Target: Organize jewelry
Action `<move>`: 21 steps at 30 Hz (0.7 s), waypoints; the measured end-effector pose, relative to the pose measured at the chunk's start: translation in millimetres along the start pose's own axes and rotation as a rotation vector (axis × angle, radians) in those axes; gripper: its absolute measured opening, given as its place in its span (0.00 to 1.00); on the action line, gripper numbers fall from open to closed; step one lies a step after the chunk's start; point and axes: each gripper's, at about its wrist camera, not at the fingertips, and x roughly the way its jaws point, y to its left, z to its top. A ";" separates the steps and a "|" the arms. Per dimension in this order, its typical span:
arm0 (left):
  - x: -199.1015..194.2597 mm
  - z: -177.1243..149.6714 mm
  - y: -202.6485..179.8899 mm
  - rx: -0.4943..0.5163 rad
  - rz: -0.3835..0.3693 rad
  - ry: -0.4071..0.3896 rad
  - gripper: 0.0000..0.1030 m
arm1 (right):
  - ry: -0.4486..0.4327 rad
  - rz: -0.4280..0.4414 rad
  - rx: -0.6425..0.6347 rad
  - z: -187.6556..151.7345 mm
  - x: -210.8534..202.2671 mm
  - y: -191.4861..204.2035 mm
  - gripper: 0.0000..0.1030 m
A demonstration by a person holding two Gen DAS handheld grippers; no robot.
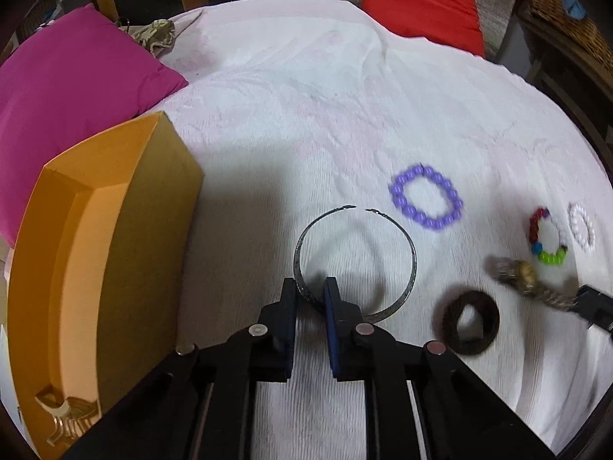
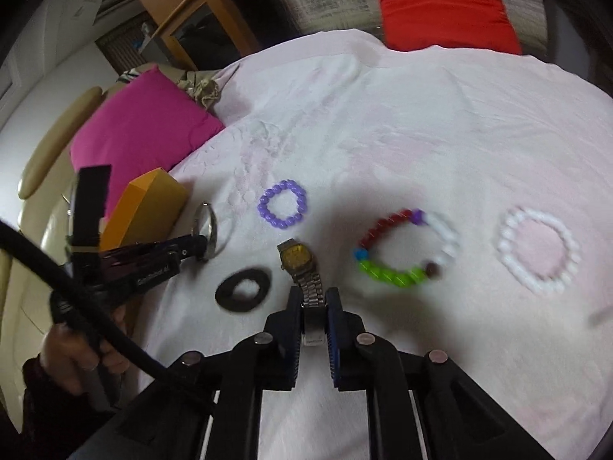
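Observation:
On the white bedspread my left gripper [image 1: 311, 287] is shut on the near rim of a thin open metal bangle [image 1: 410, 253], which lies just right of the orange box [image 1: 99, 230]. My right gripper [image 2: 313, 299] is shut on the metal strap of a wristwatch [image 2: 295, 257] with a yellow dial. The watch [image 1: 525, 273] and the right gripper's tip [image 1: 594, 306] also show blurred in the left wrist view. The left gripper [image 2: 203, 247] with the bangle [image 2: 208, 230] appears at the left in the right wrist view.
Loose on the spread lie a purple bead bracelet [image 2: 283, 204], a multicoloured bead bracelet [image 2: 406, 251], a white pearl bracelet [image 2: 536, 249] and a dark ring-shaped band [image 2: 242, 289]. A magenta cushion [image 1: 72, 88] and a red cushion [image 1: 417, 4] lie at the far edge. A hand [image 2: 76, 356] holds the left gripper.

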 end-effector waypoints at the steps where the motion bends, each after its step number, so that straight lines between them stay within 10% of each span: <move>1: -2.5 -3.8 -0.4 0.010 -0.002 0.006 0.14 | 0.005 0.003 0.007 -2.5 -4.8 -2.7 0.12; 8: -14.0 -21.1 10.6 -0.012 -0.075 0.040 0.16 | 0.087 0.000 0.034 -20.4 -13.8 -18.3 0.12; 13: -10.5 -18.2 9.5 0.000 -0.065 0.041 0.47 | 0.169 -0.038 0.016 -21.7 7.3 -19.0 0.13; 21: -9.5 -10.3 10.8 -0.012 -0.075 0.023 0.59 | 0.152 -0.077 -0.048 -19.8 12.9 -7.0 0.20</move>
